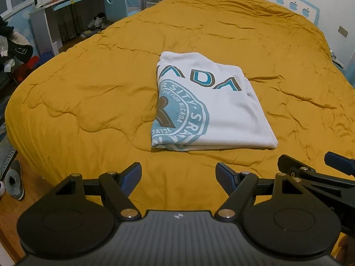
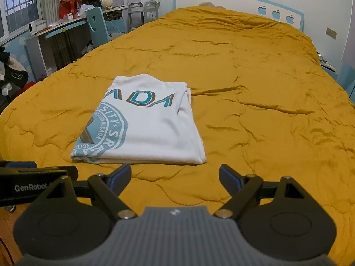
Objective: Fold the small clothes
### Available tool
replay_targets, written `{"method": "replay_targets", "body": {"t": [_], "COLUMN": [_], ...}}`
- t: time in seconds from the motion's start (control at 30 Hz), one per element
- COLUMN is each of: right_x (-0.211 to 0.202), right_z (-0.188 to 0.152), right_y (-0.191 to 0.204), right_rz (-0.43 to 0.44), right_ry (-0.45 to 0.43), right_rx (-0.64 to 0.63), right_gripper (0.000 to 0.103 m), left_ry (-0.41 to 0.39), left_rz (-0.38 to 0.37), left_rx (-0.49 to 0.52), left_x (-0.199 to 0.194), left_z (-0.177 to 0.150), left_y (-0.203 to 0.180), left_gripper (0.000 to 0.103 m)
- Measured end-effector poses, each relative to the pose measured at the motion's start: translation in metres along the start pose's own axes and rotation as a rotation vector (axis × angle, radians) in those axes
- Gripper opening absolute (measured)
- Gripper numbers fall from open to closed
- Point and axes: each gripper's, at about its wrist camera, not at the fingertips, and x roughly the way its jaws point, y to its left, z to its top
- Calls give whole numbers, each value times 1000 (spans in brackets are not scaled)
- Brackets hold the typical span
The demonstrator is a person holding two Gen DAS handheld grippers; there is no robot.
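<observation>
A white T-shirt (image 1: 218,108) with a blue round crest and large letters lies folded into a compact rectangle on the mustard quilt (image 1: 88,102). The right wrist view shows the same shirt (image 2: 153,128) left of centre. My left gripper (image 1: 178,174) hovers open just short of the shirt's near edge, nothing between its blue pads. My right gripper (image 2: 175,175) is also open and empty, near the shirt's near right corner. The right gripper (image 1: 310,166) also shows at the lower right edge of the left wrist view.
The quilt covers a large bed with a white and blue headboard (image 2: 239,2) at the far end. A desk (image 1: 55,6), a blue chair (image 1: 114,0) and shelves stand along the left wall. Slippers (image 1: 14,182) lie on the wooden floor at the bed's near left corner.
</observation>
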Motion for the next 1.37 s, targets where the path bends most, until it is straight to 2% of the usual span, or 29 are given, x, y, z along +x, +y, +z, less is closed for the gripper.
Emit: {"method": "replay_targets", "body": {"t": [1.1, 1.17, 1.37], "right_x": [5, 5, 5], "right_z": [-1, -1, -2], "right_y": [6, 5, 7], "right_rz": [-36, -35, -44], "right_ry": [25, 27, 28], "right_rx": [-19, -13, -21], "right_gripper": [82, 82, 82], "left_ry": [20, 11, 11], "left_rz": [50, 41, 36], "left_rx": [32, 32, 23], "left_x": [2, 2, 3], "left_z": [0, -1, -2], "left_y": [-8, -8, -7], "left_gripper": [84, 81, 81]}}
